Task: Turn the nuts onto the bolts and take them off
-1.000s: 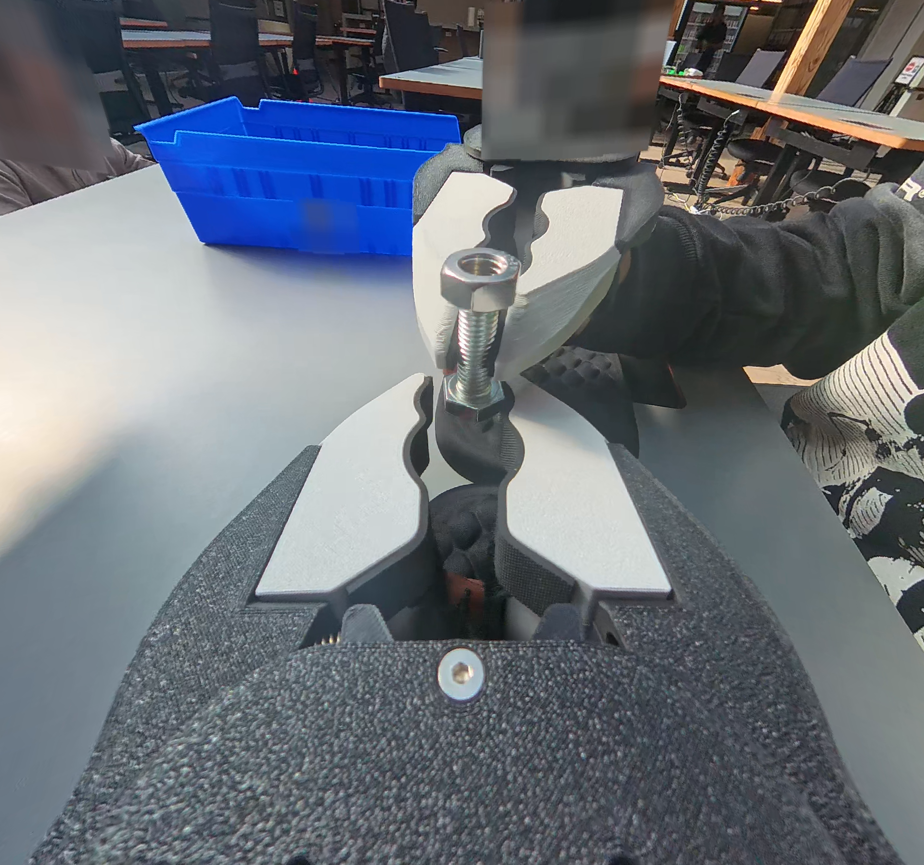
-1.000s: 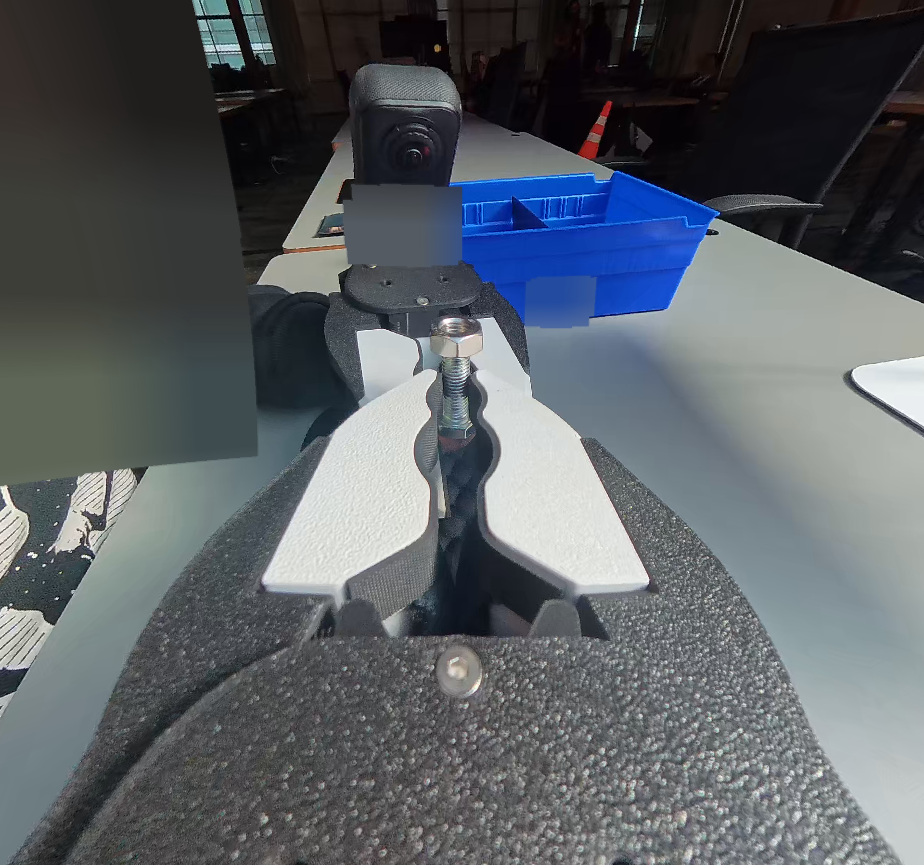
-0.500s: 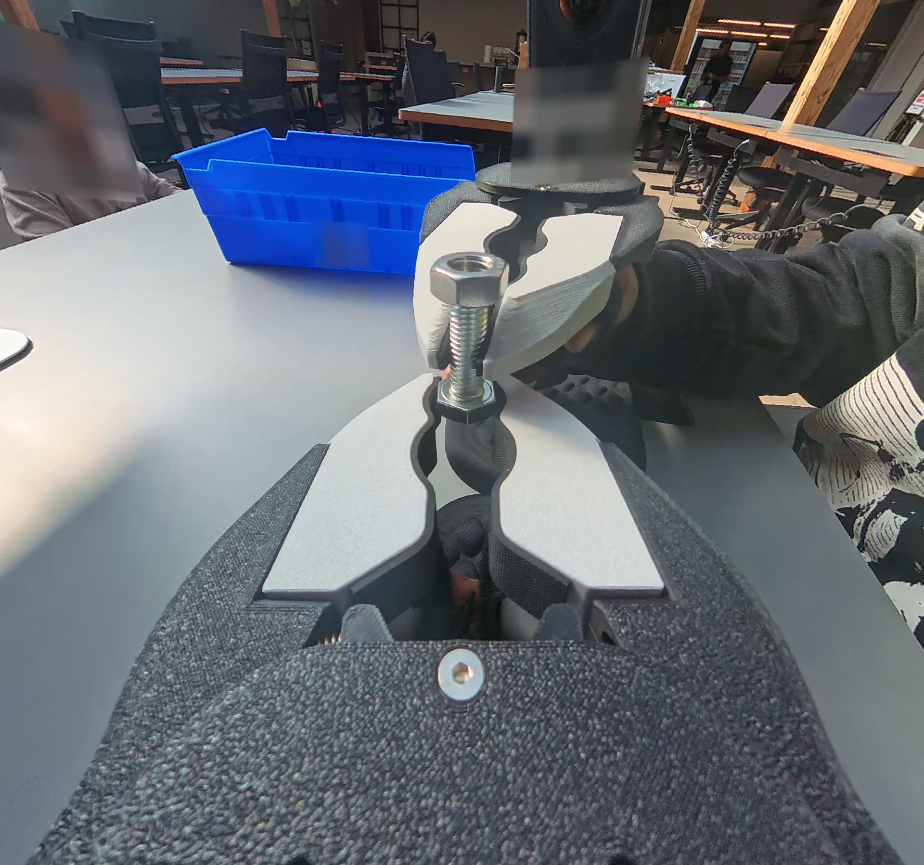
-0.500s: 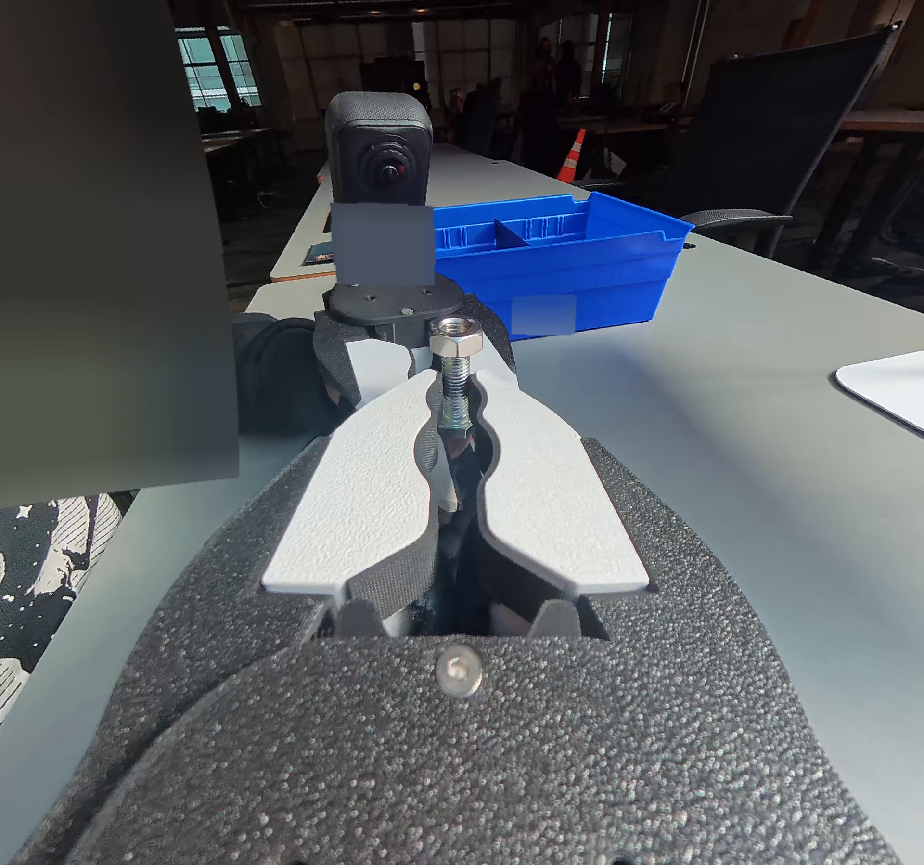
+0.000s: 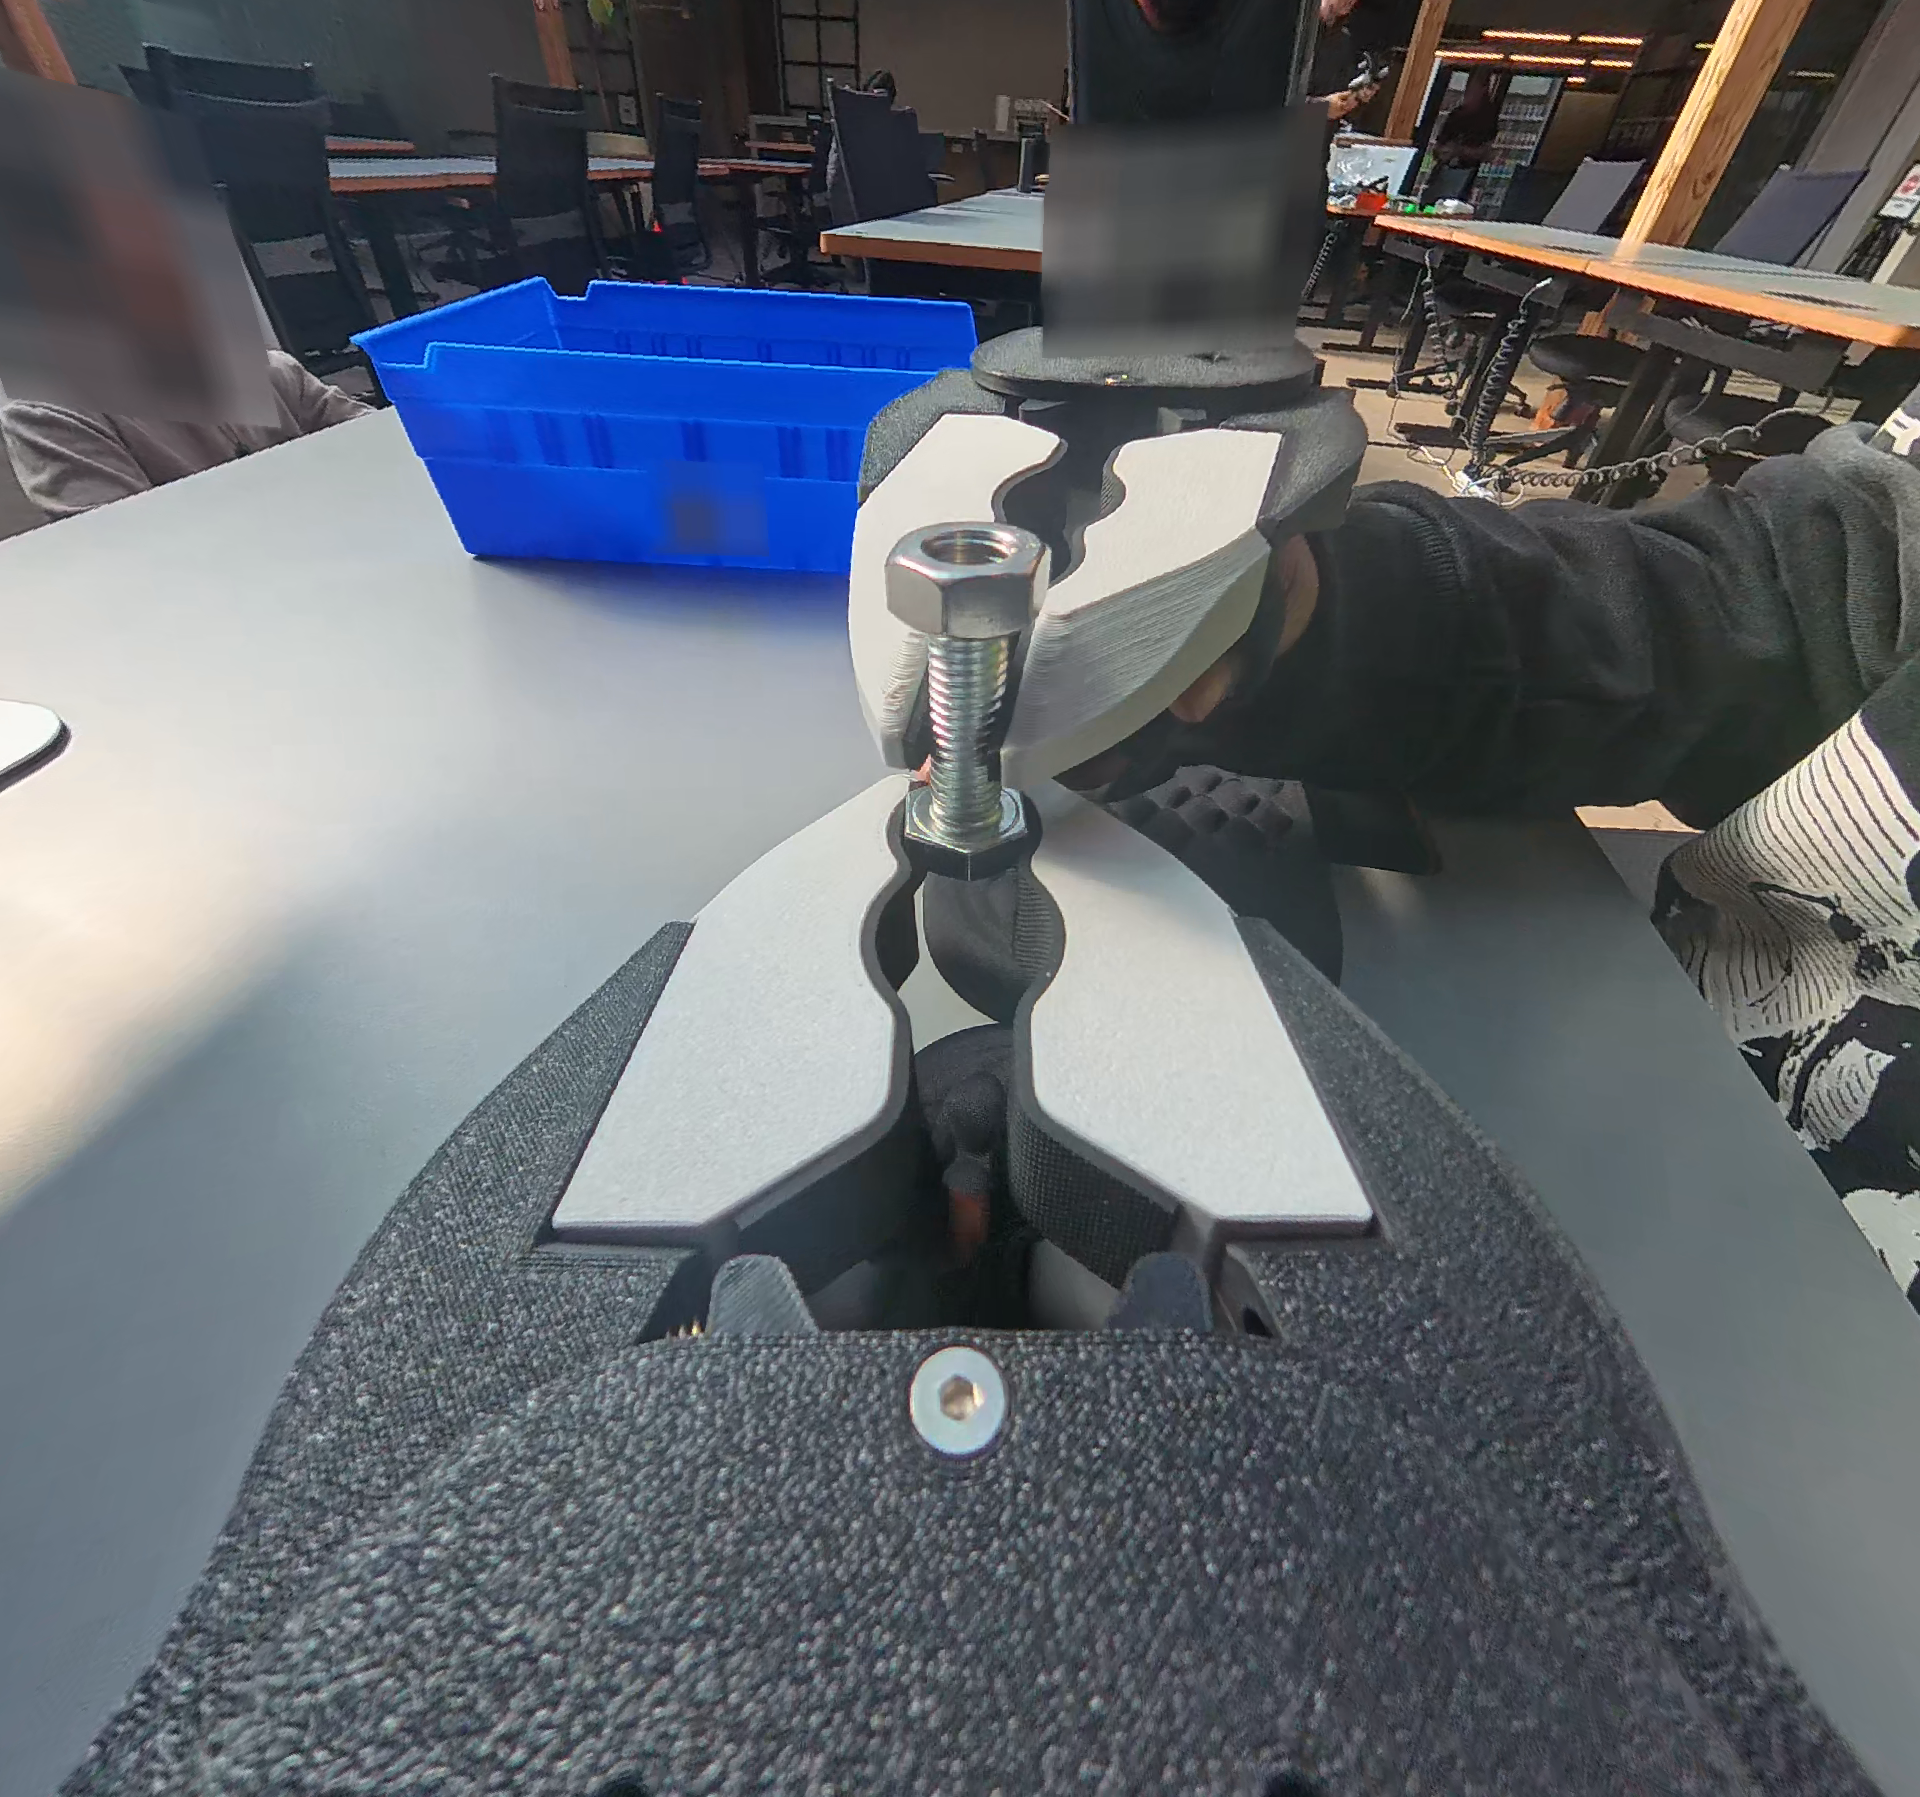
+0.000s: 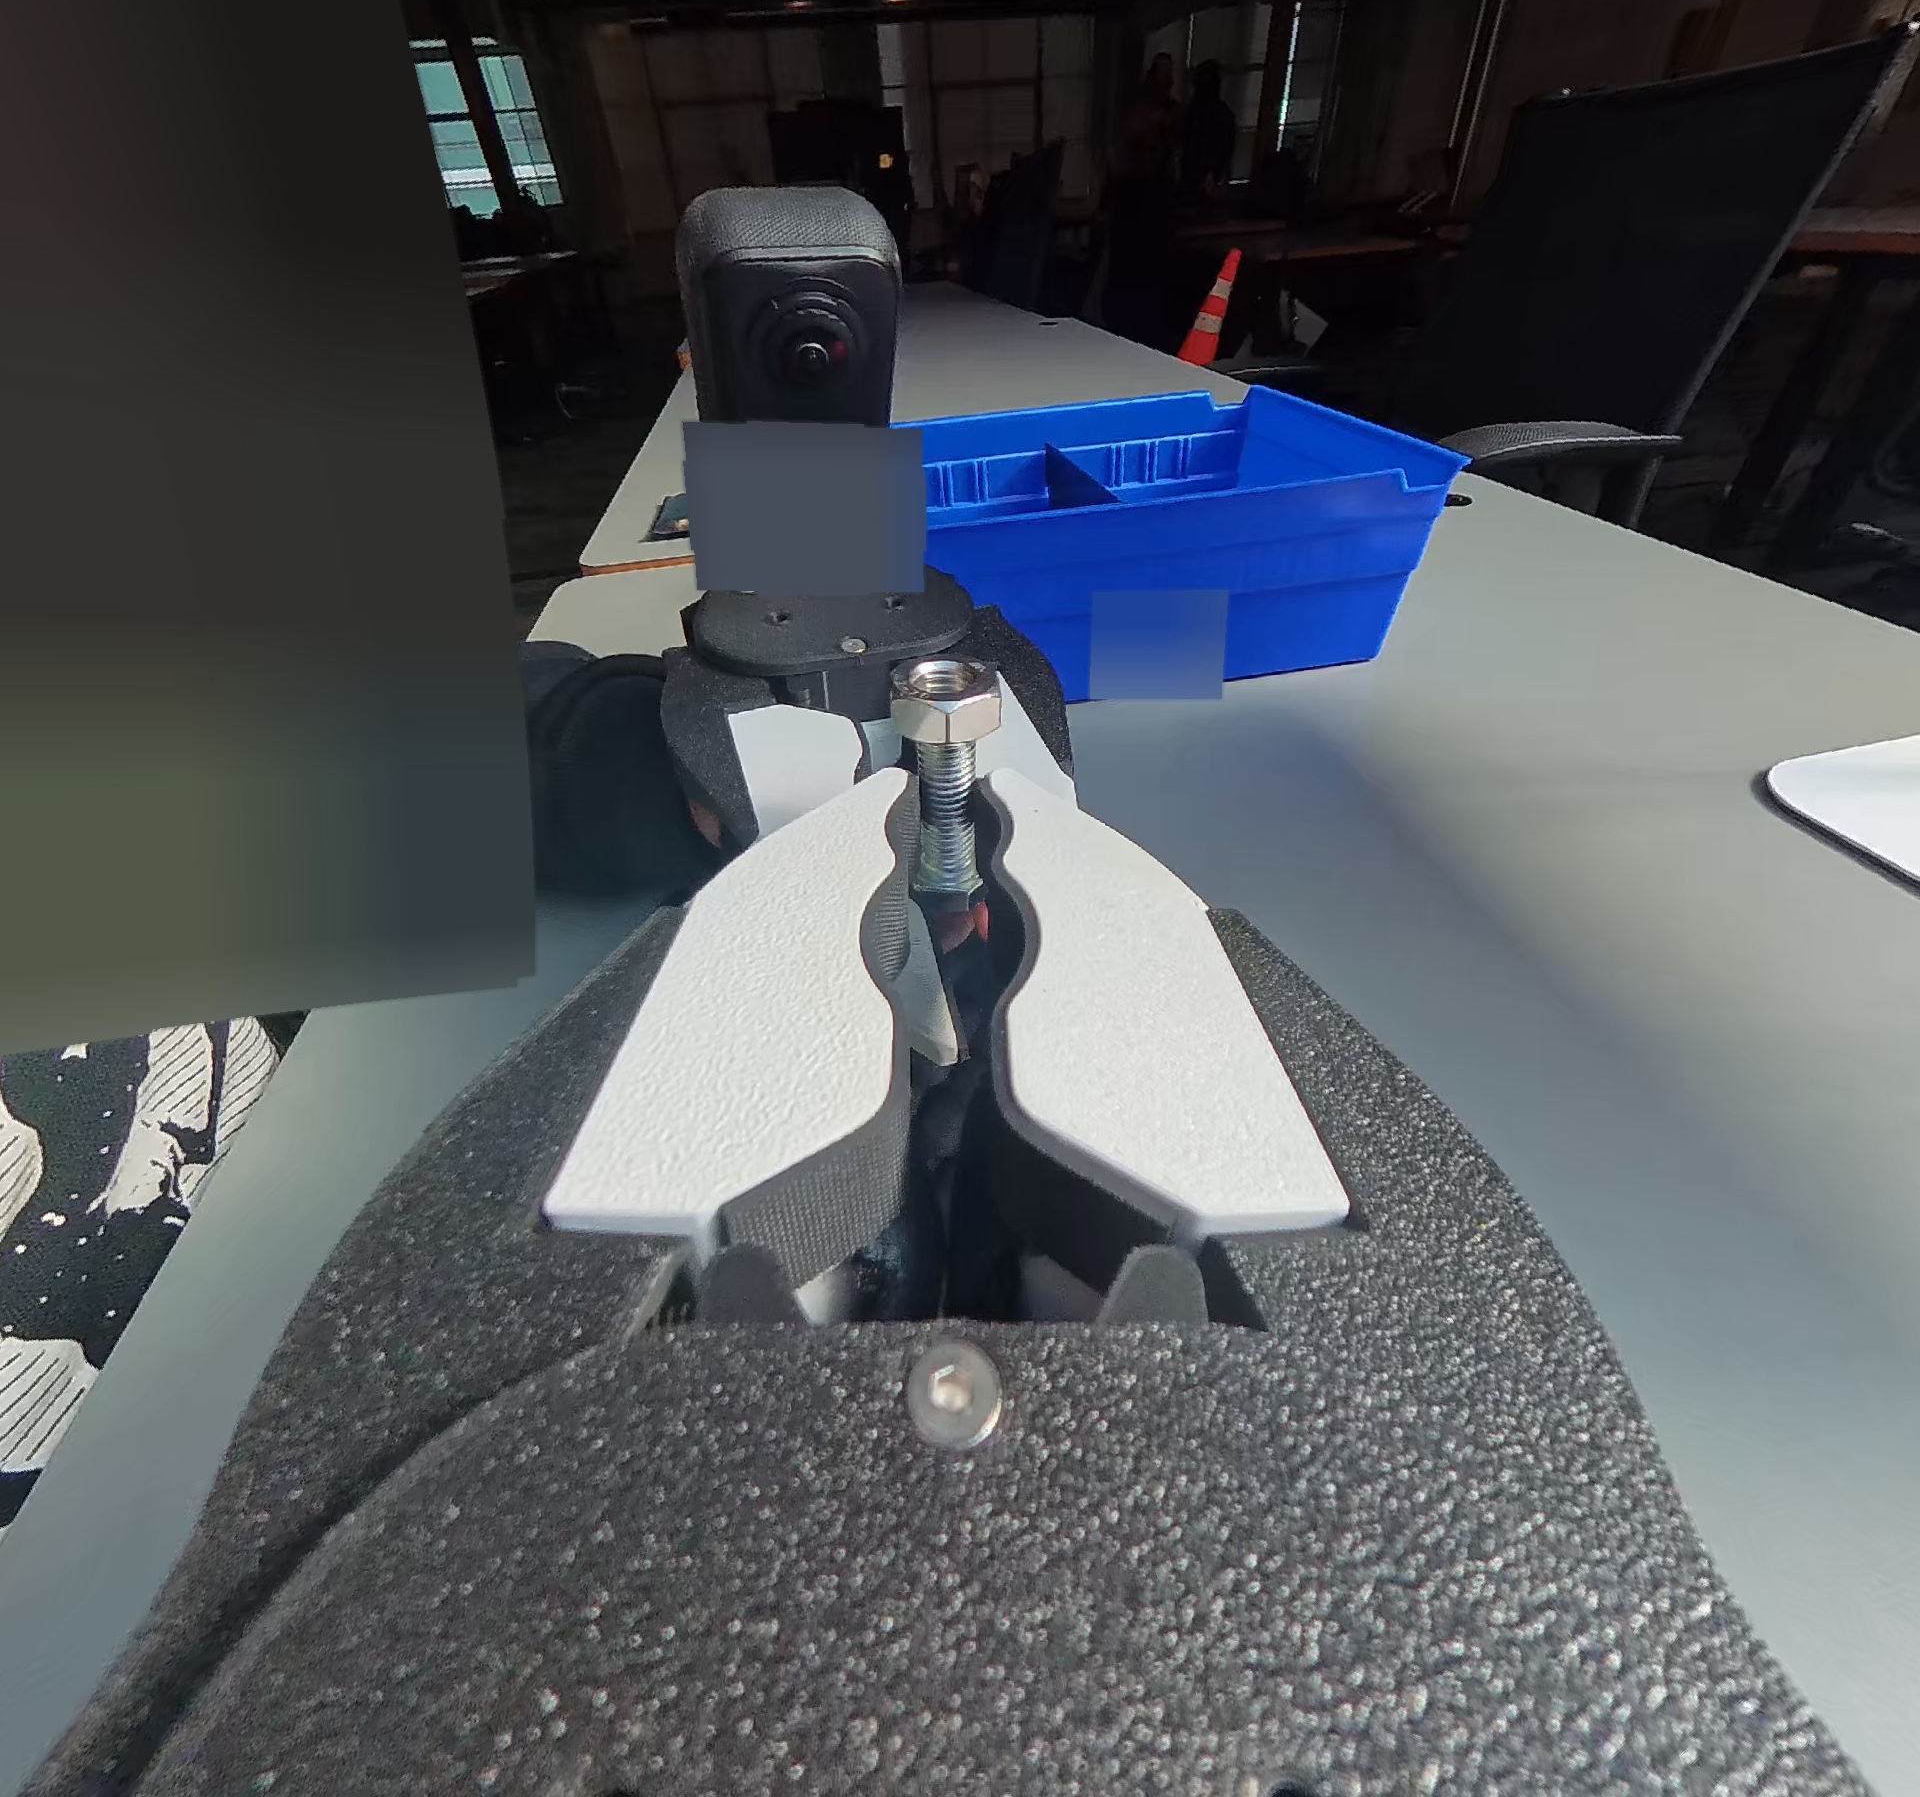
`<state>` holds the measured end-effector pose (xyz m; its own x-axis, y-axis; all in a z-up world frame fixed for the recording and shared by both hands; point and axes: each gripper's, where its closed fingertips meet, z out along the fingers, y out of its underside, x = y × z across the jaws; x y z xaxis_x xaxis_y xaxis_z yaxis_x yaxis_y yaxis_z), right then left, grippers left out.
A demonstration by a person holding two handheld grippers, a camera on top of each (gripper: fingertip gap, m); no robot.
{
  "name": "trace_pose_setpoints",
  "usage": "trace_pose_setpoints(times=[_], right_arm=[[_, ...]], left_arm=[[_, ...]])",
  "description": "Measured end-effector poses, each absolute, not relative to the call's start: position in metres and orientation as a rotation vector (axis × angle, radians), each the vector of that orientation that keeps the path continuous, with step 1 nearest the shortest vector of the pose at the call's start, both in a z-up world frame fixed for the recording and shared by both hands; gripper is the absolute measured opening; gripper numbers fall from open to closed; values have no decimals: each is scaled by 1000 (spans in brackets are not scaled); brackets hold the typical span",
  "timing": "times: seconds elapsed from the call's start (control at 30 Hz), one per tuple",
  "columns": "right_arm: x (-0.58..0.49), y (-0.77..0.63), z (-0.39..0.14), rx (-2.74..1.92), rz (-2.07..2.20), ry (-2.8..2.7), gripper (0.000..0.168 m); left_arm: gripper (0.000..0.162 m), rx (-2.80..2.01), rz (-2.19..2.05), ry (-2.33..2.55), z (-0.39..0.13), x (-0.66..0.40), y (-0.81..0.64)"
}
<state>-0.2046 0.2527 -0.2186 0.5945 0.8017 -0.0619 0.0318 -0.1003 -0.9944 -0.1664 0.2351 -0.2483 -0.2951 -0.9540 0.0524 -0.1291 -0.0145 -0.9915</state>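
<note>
Left gripper clamps the bolt head, right gripper the threaded shank; the barely started hex nut may cross-thread or drop if tilted.

A blue plastic bin sits on the grey table in the upper left of the left wrist view; in the right wrist view the same bin lies right of centre, and a divider splits its inside into compartments. A white flat pad shows at the right edge of that view — cut off by the frame. An orange traffic cone stands far back, above the bin. Black office chairs and more tables fill the background — wooden posts rise at upper right.
</note>
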Motion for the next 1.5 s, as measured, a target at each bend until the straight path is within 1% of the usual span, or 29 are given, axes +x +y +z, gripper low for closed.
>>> trace_pose_setpoints(times=[0.1,0.13,0.2,0.23,0.4,0.6,0.7,0.87,0.97,1.07,1.13,1.2,1.27,1.3,1.43,1.5], right_arm=[[-205,251,-220,-1561,763,-734,9],[-204,251,-220,-1569,768,-736,15],[-200,251,-217,-1575,754,-728,37],[-197,250,-213,-1571,750,-724,43],[-203,244,-198,-1562,778,-775,67],[-223,241,-201,-1562,815,-834,67],[-222,238,-200,-1543,828,-817,60],[-212,234,-199,-1539,810,-776,57],[-207,230,-199,-1534,805,-752,51],[-205,222,-198,-1517,814,-756,34],[-202,217,-197,-1502,809,-755,16],[-198,216,-197,-1498,796,-747,11],[-195,217,-197,-1502,784,-736,15],[-194,219,-196,-1503,778,-726,22],[-193,230,-192,-1499,779,-690,57],[-198,233,-192,-1498,802,-707,64]], left_arm=[[13,-1166,-1381,1521,-249,-166,234],[13,-1164,-1379,1526,-250,-166,234],[14,-1161,-1376,1537,-251,-166,232],[13,-1162,-1378,1537,-251,-166,232],[13,-1159,-1391,1547,-251,-167,231],[13,-1156,-1386,1555,-251,-167,230],[13,-1161,-1392,1547,-251,-167,231],[13,-1170,-1405,1534,-250,-167,233],[13,-1174,-1410,1527,-250,-167,234],[13,-1176,-1409,1525,-250,-167,234],[13,-1177,-1409,1524,-250,-167,234],[13,-1174,-1411,1523,-249,-167,234],[13,-1171,-1413,1526,-249,-167,234],[13,-1169,-1413,1528,-249,-167,233],[13,-1165,-1410,1531,-249,-167,233],[13,-1164,-1408,1532,-249,-167,233]])
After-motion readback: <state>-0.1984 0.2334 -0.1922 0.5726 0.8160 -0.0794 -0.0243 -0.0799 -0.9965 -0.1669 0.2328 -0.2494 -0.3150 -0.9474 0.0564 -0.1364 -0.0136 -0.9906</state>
